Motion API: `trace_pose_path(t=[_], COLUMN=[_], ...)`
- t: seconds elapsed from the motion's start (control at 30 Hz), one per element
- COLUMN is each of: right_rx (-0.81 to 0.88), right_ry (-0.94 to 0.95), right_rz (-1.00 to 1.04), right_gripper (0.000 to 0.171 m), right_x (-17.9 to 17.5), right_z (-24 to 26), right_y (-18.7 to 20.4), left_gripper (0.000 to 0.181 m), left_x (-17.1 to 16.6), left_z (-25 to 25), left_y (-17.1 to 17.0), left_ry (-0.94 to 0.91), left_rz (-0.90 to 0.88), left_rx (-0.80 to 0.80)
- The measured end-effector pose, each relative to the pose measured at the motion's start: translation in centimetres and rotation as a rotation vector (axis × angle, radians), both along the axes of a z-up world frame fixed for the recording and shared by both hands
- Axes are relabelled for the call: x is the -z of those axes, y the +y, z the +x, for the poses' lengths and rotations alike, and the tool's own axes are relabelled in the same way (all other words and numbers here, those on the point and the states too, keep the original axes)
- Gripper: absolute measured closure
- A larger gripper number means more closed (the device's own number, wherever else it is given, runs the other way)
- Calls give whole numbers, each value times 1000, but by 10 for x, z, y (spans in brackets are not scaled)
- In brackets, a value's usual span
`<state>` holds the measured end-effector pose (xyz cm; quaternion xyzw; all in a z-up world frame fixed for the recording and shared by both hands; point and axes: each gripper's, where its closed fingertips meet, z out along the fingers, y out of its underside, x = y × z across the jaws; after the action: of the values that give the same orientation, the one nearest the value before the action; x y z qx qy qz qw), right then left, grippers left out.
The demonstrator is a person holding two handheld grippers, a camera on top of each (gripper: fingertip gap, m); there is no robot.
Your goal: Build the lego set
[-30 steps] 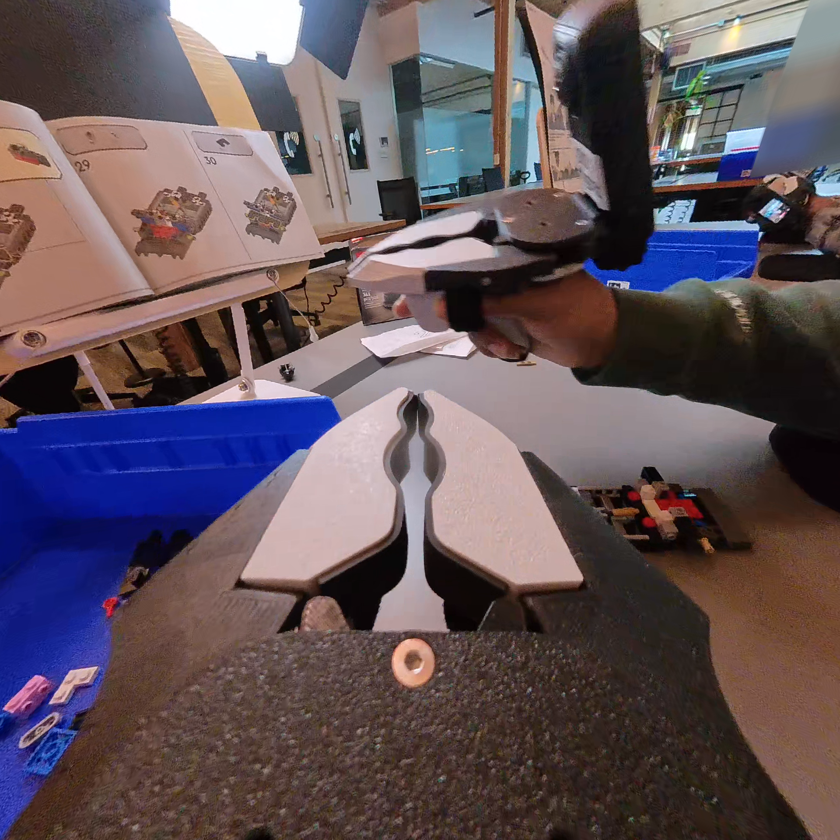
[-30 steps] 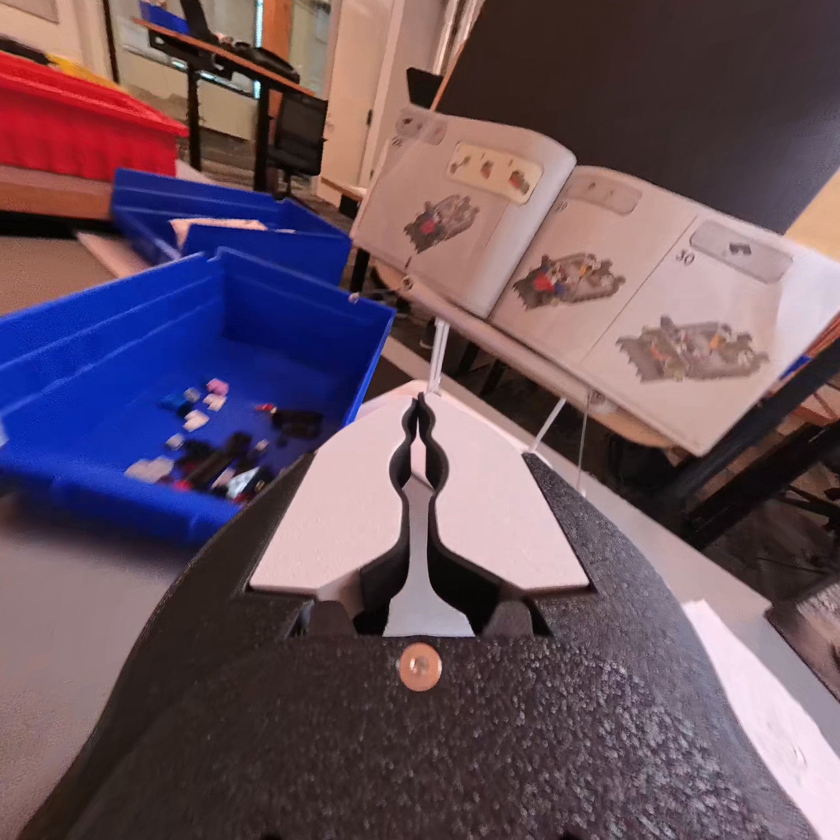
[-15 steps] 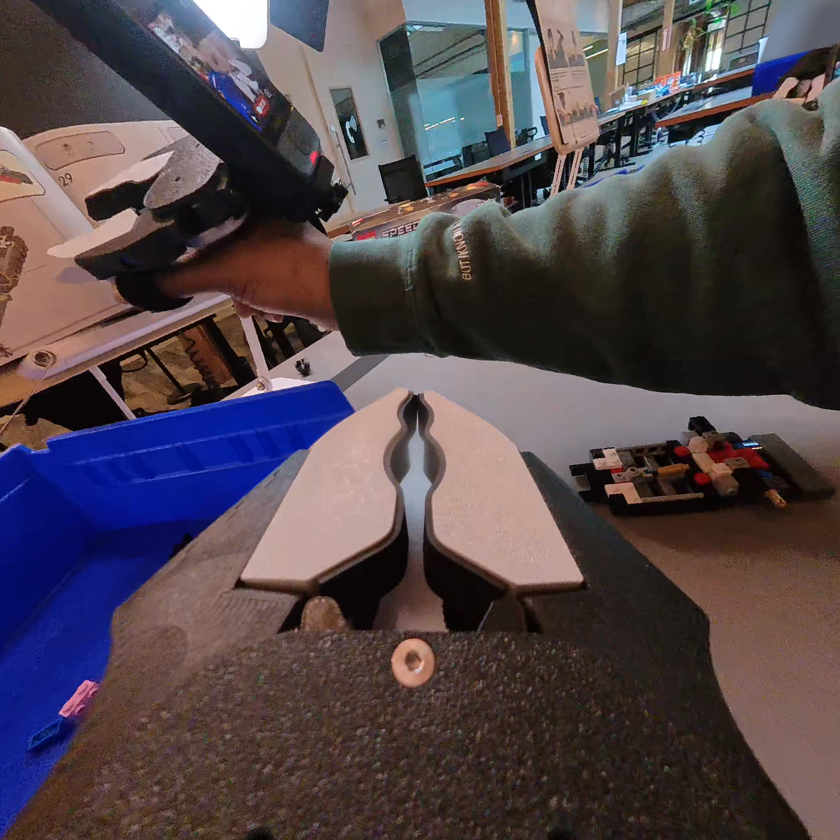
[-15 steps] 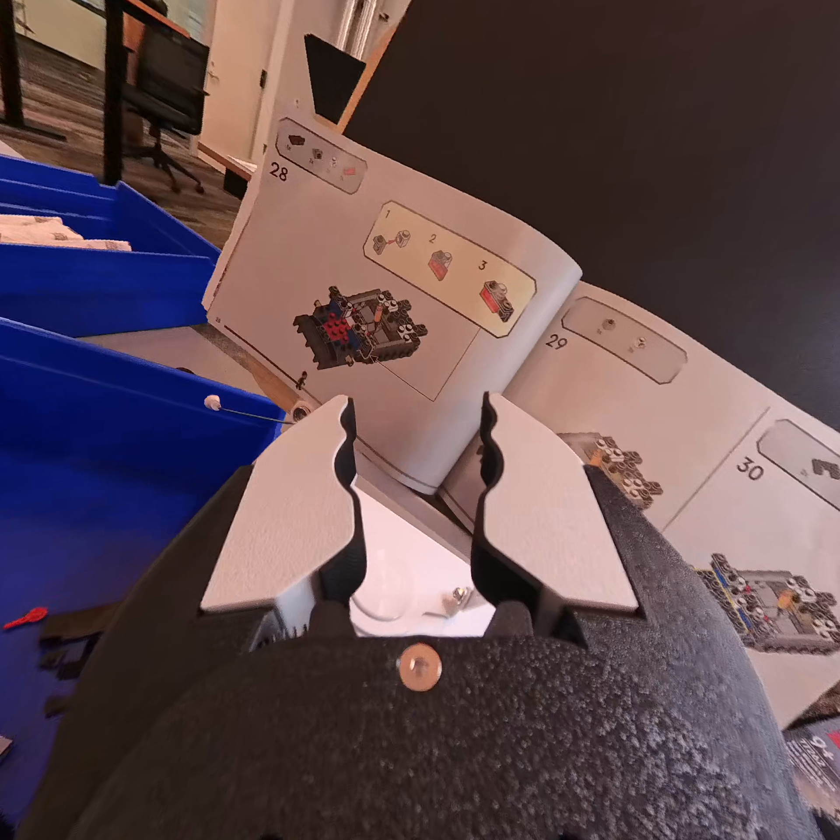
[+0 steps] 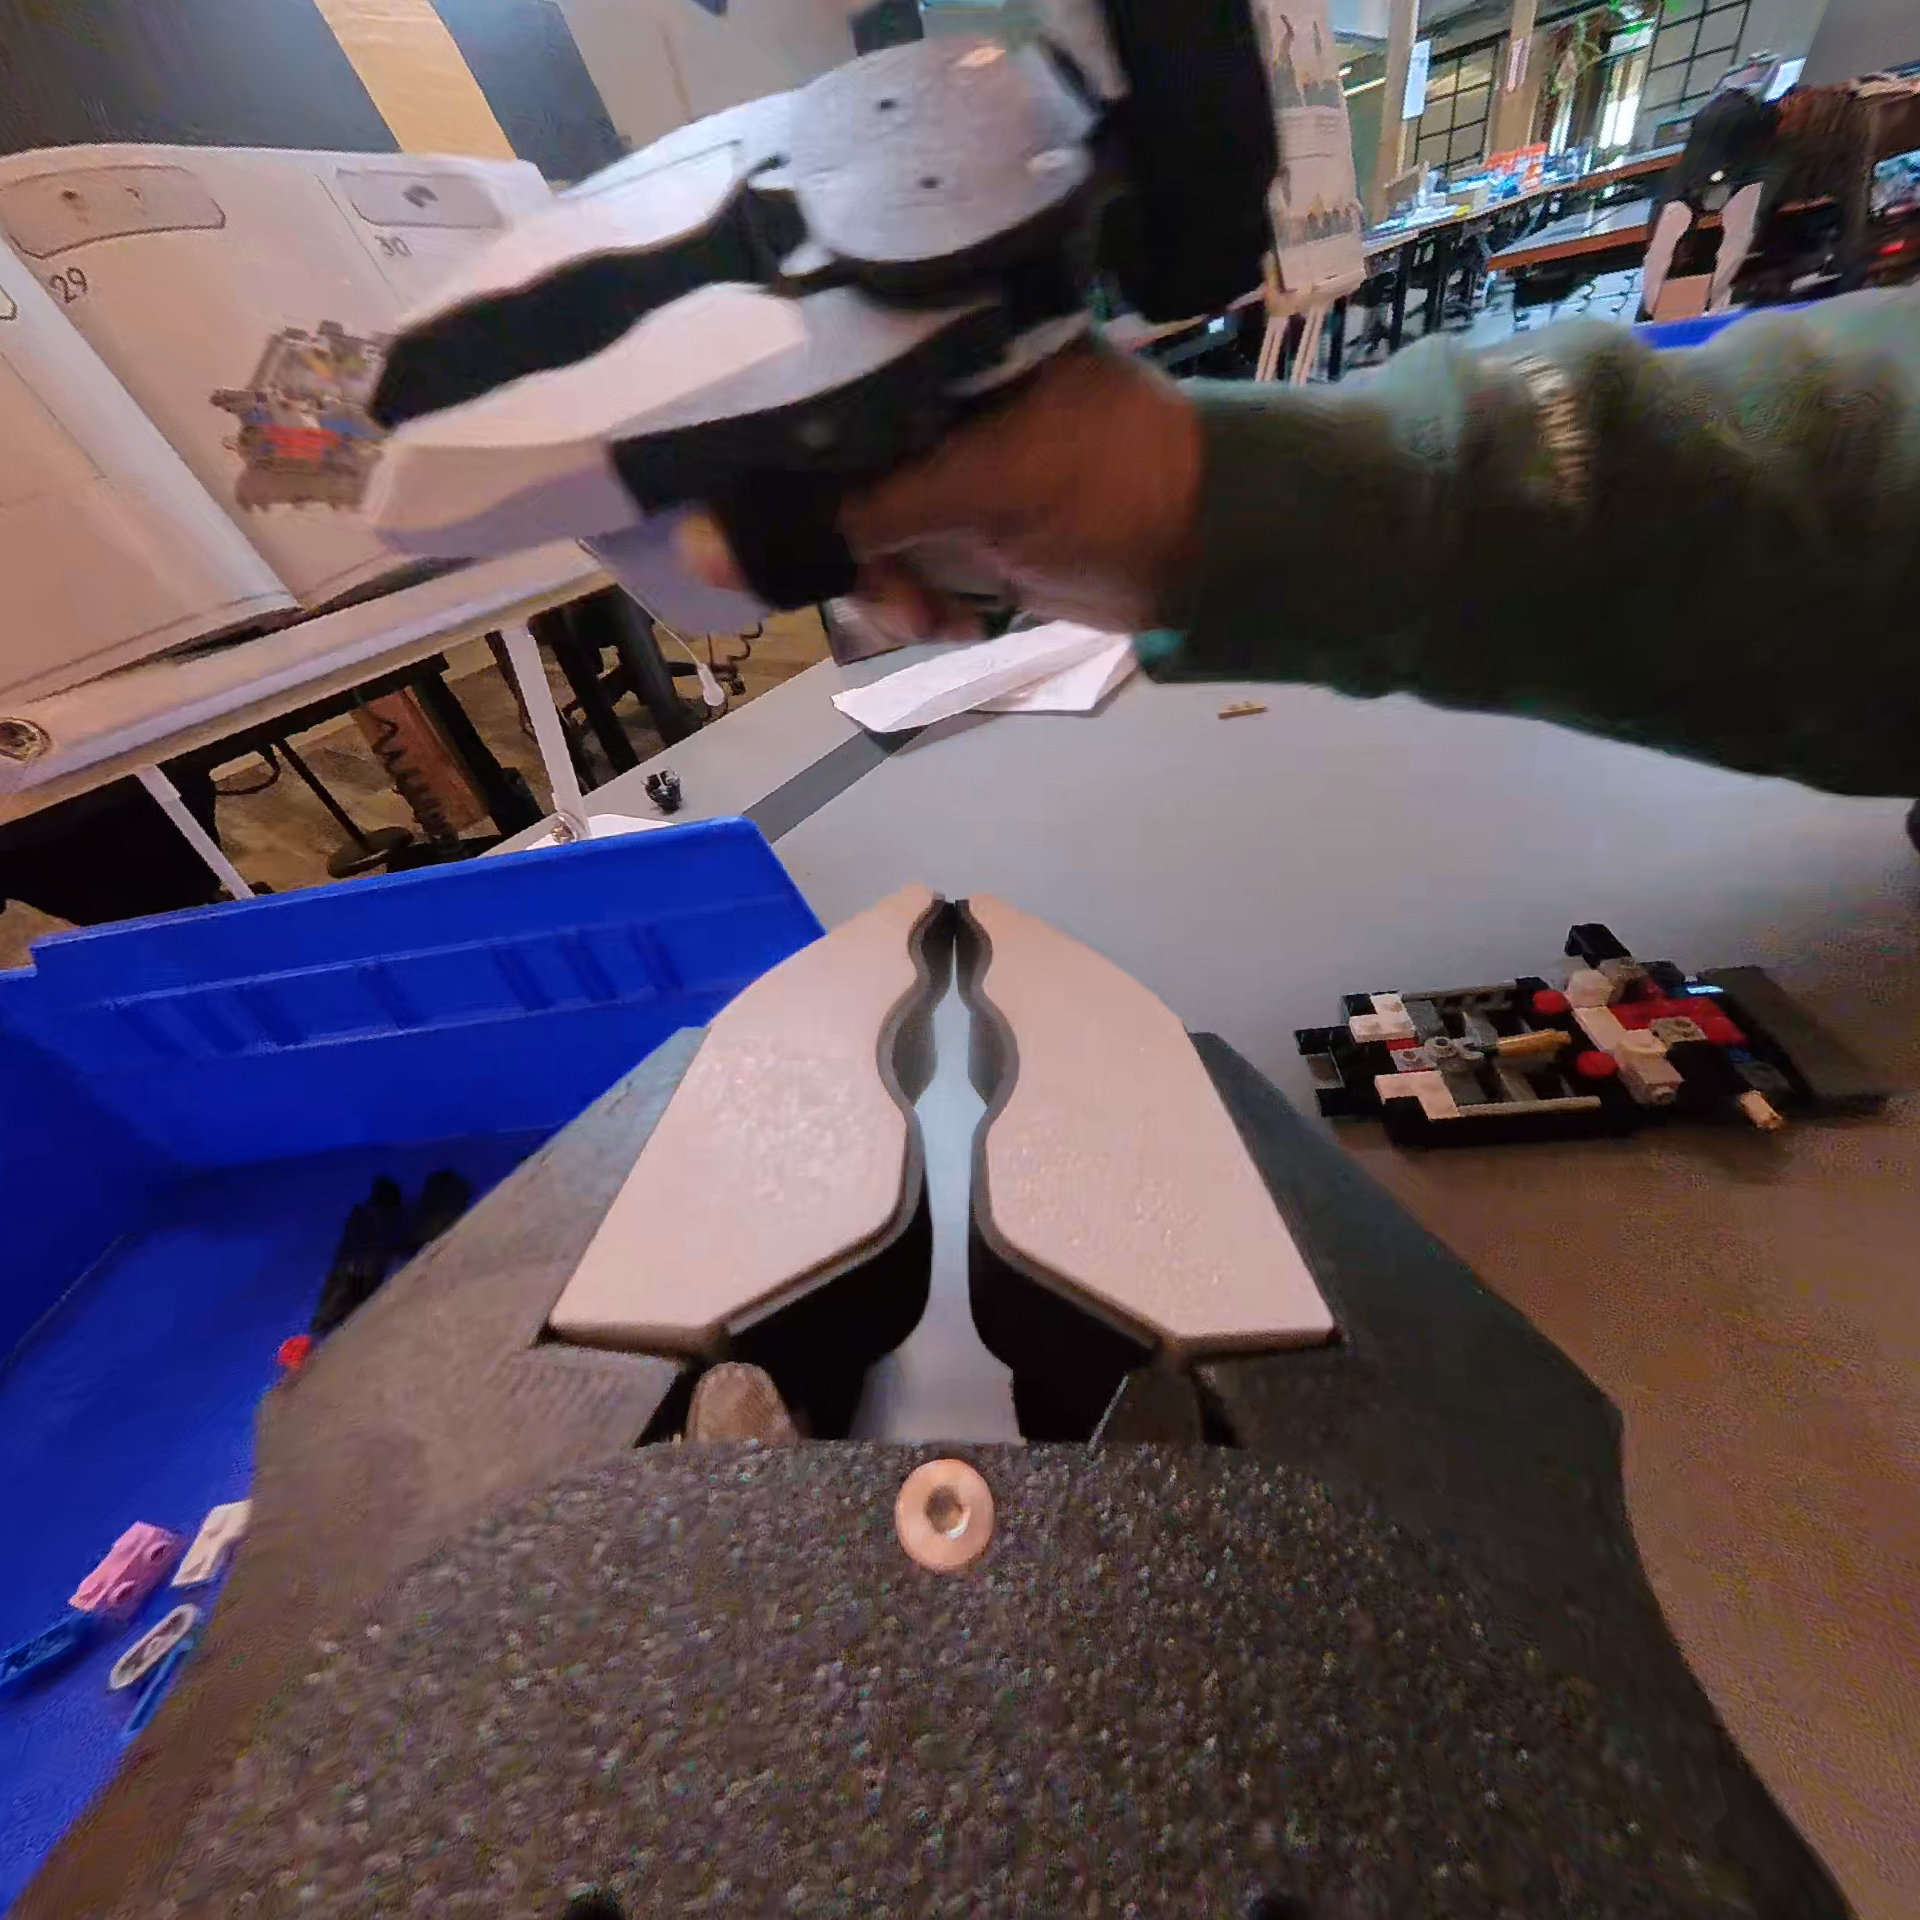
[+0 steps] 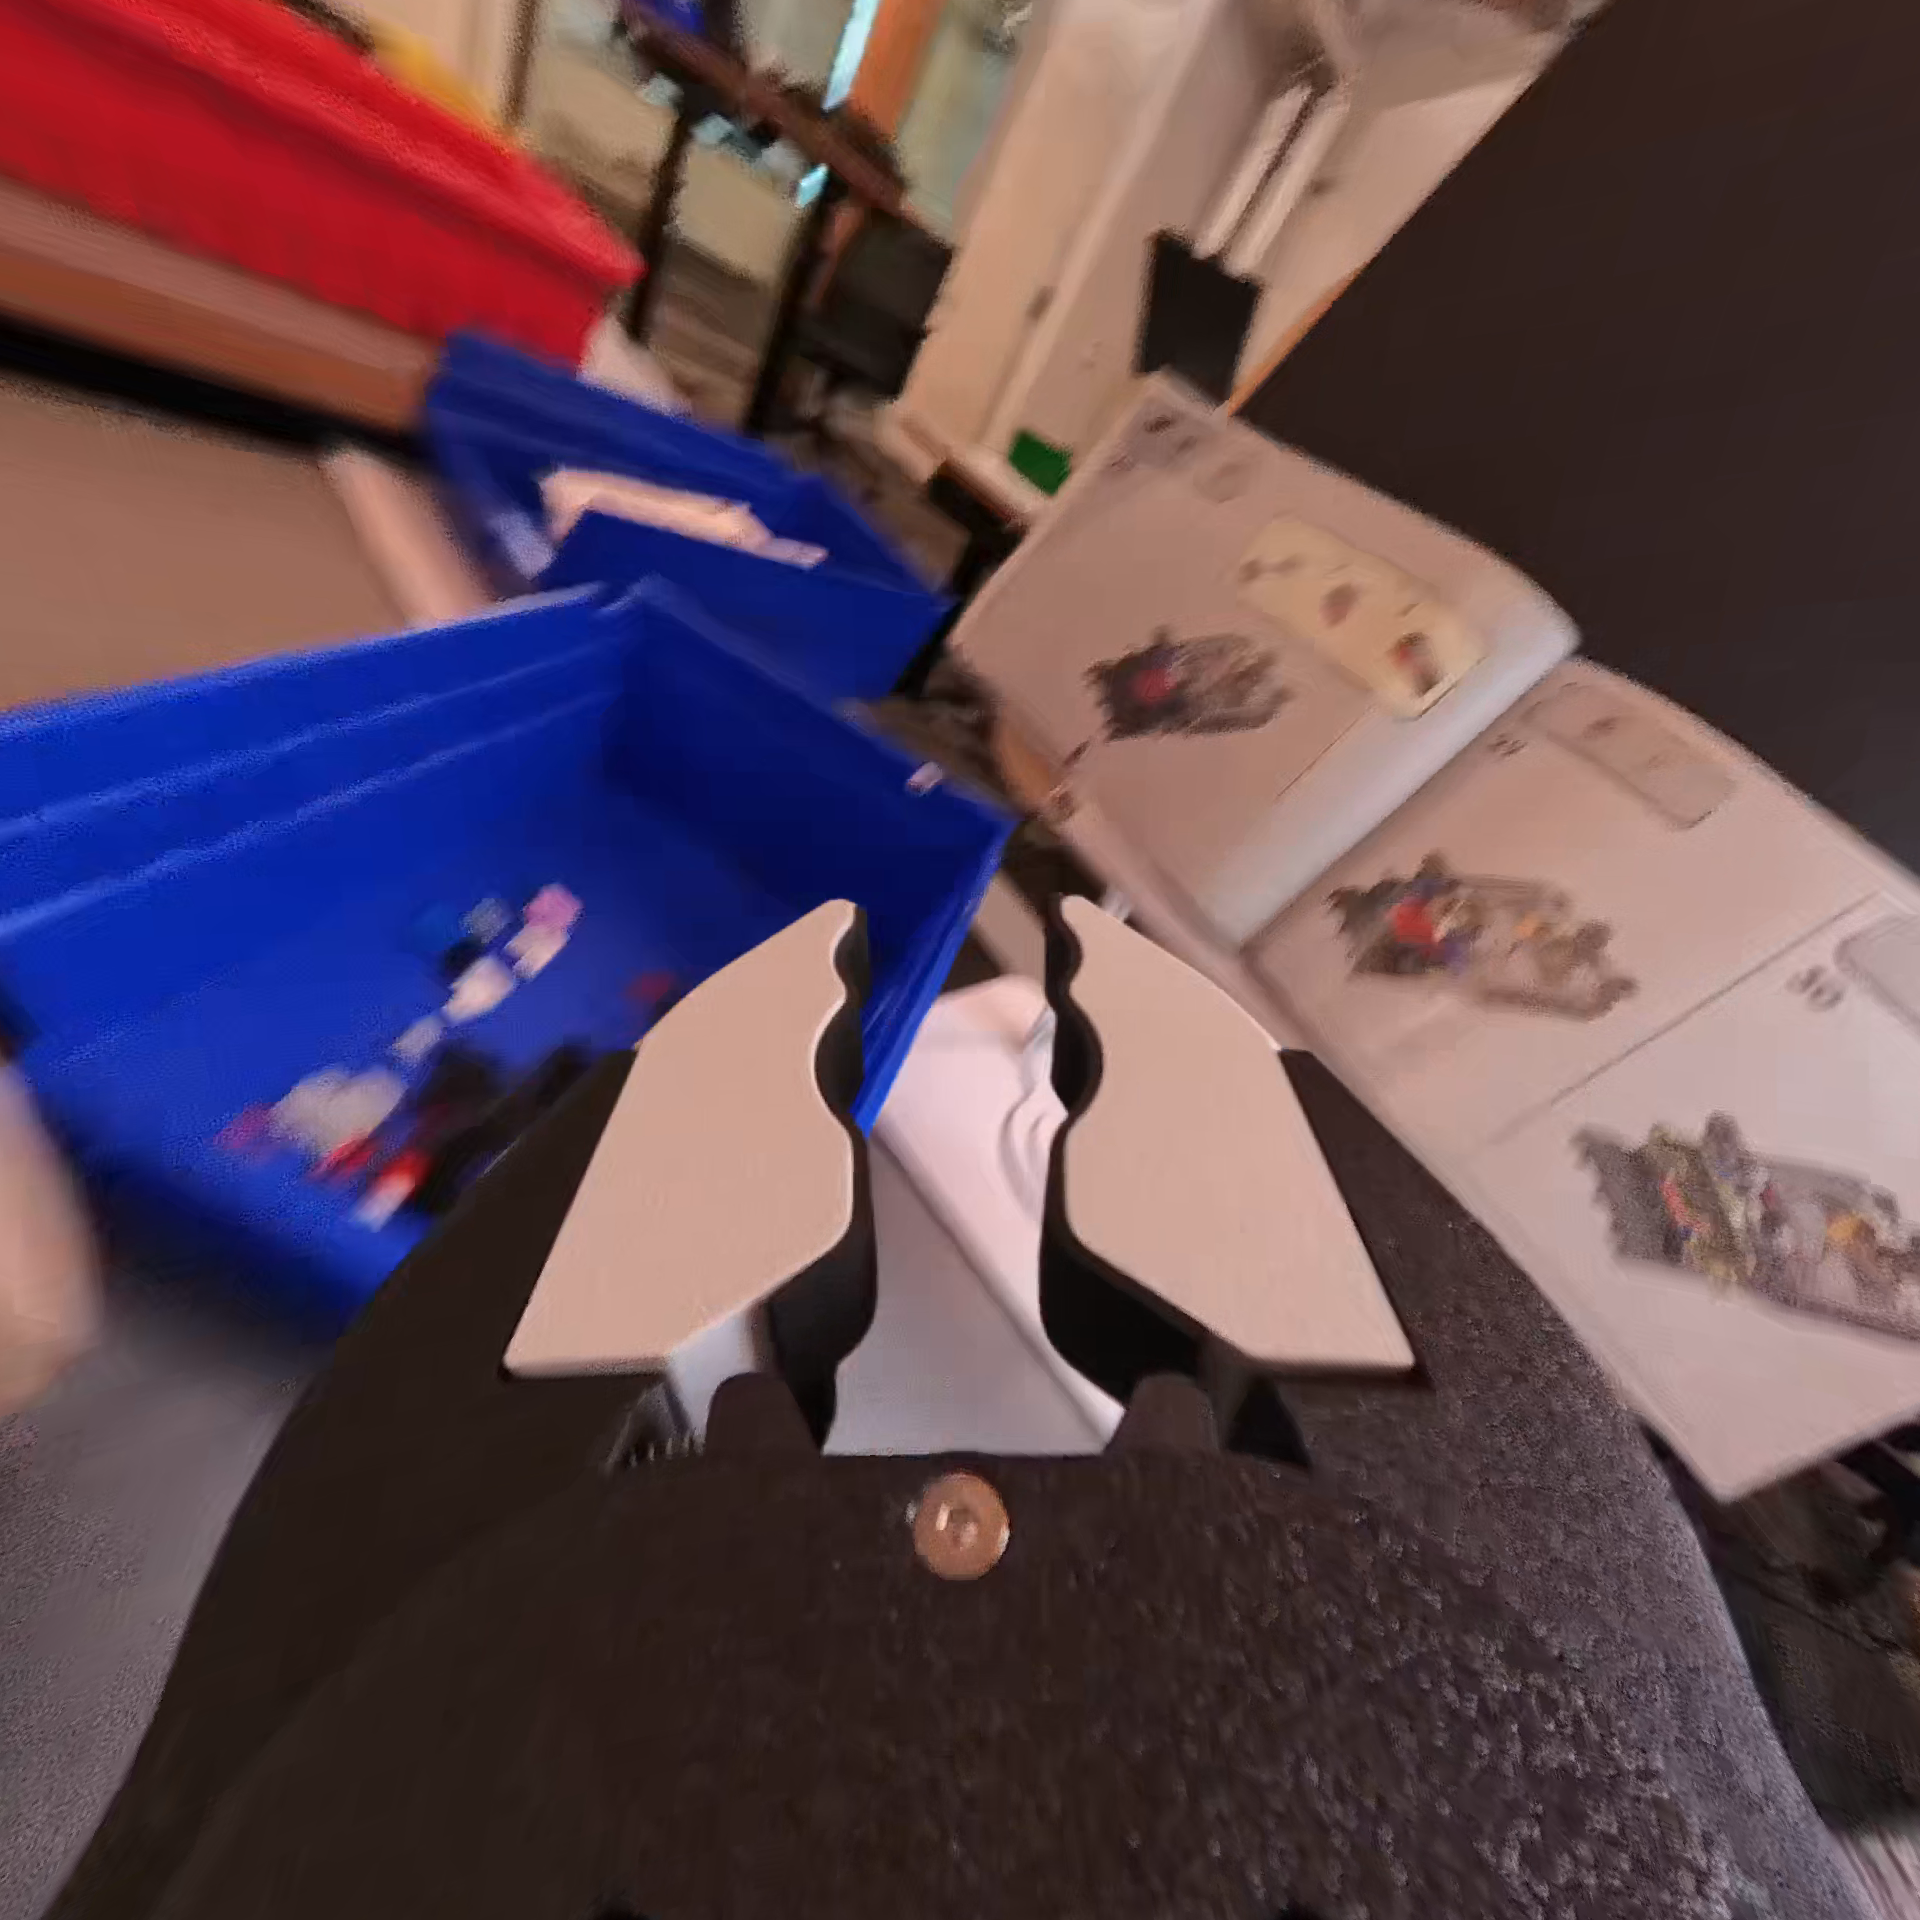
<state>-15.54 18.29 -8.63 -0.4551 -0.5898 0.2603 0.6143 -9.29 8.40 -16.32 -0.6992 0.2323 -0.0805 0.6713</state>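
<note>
Surface (image 5: pixel 1195 831) of smooth grey carries everything here. On its left side sits a deep blue plastic bin (image 5: pixel 416 997), with small loose building bricks (image 5: pixel 125 1569) in pink, white, blue and black on its floor. Behind the bin, an open white instruction booklet (image 5: pixel 156 416) rests tilted on a stand. To the right on the surface lies a flat black, red and white brick assembly (image 5: pixel 1558 1049), well apart from the bin.

The left tongs (image 5: pixel 954 914) hover over the bin's near right corner, tips almost meeting and holding nothing. The right tongs (image 6: pixel 956 925), held by a hand in a green sleeve (image 5: pixel 1558 499), are raised before the booklet, parted with a clear gap and empty; that view is blurred.
</note>
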Motion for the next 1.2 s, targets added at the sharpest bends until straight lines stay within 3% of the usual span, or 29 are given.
trace_pose_path(t=[0.1, 0.2, 0.37, 0.57, 0.7, 0.9, 1.2], right_rx=[-129, -270, -285, -396, -481, -350, -376], right_ry=[-253, -456, -595, -604, -648, -580, -463], right_rz=[-59, -257, -385, -424, -474, -462, -572], right_gripper=[147, 154, 156, 156, 160, 163, 163], right_x=[49, 96, 148, 166, 175, 175, 167], right_z=[77, 158, 230, 233, 229, 215, 215], right_y=[-43, -86, -113, -120, -130, -128, -133], left_gripper=[181, 181, 172, 140, 136, 141, 143], left_x=[6, 21, 48, 82, 98, 103, 105], left_z=[9, 31, 91, 157, 168, 153, 151], left_y=[-1, -7, -33, -54, -49, -40, -46], left_ry=[11, 56, 97, 221, 301, 433, 412], left_rz=[-34, -95, -268, -474, -551, -560, -585], left_rx=[52, 166, 425, 523, 496, 443, 530])
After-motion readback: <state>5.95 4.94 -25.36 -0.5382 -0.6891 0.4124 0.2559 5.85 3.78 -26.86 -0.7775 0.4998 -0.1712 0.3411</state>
